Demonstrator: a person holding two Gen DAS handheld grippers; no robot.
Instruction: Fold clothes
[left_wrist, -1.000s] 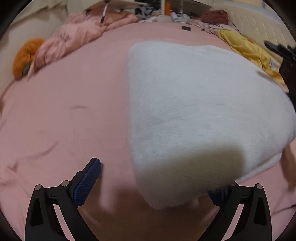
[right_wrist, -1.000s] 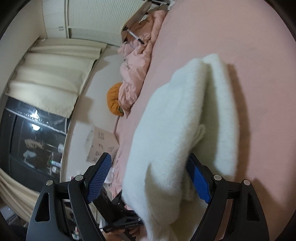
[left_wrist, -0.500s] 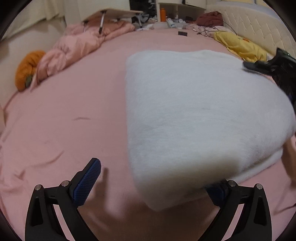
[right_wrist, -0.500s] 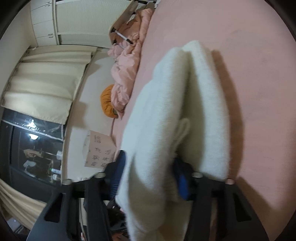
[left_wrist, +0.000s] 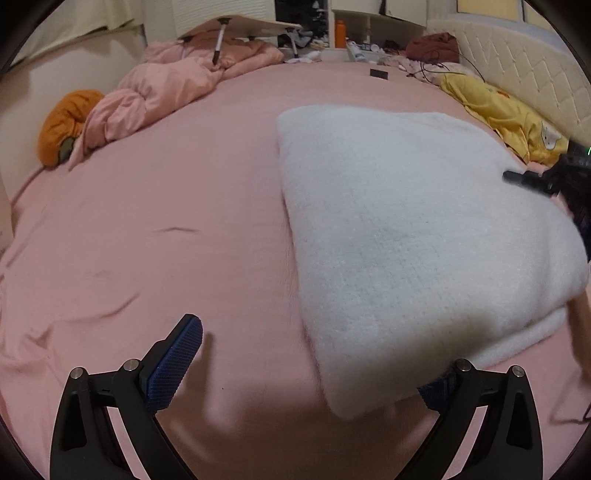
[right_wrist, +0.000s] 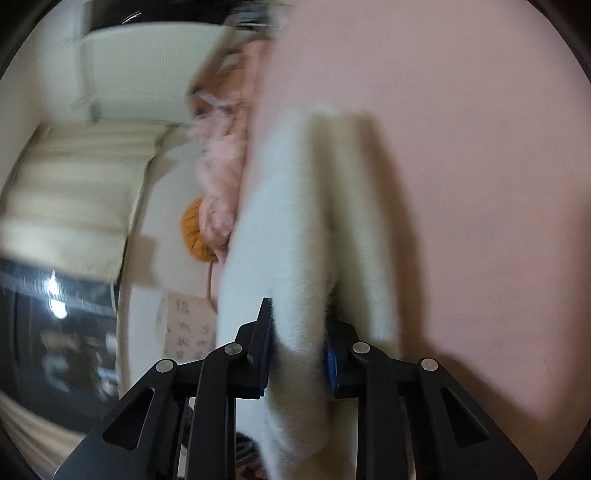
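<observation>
White and fluffy, the sweater (left_wrist: 406, 240) lies folded on the pink bed sheet (left_wrist: 166, 221), towards the right side of the bed, with one thick layer laid over another. To do this step well, I think the right gripper (right_wrist: 299, 354) should take the whole thickness of the edge and not only the upper layer, because such soft, hairy knit slips easily and one layer may slide out. Its jaws are closing now, and the edge of the sweater is between them, with the pads already pressing into the wool. The left gripper (left_wrist: 314, 373) is spread wide; one blue pad (left_wrist: 173, 365) stands free over the sheet and the other is half hidden under the near corner of the sweater, so it holds nothing. It would be better to bring this one onto the near corner also, so both ends move together and the fold stays straight. The sweater looks thick, with rounded edges and no visible pattern. Farther away are a crumpled pink blanket (left_wrist: 166, 88), an orange cushion (left_wrist: 62, 125) and a yellow garment (left_wrist: 506, 118) near the padded headboard (left_wrist: 517, 62).
</observation>
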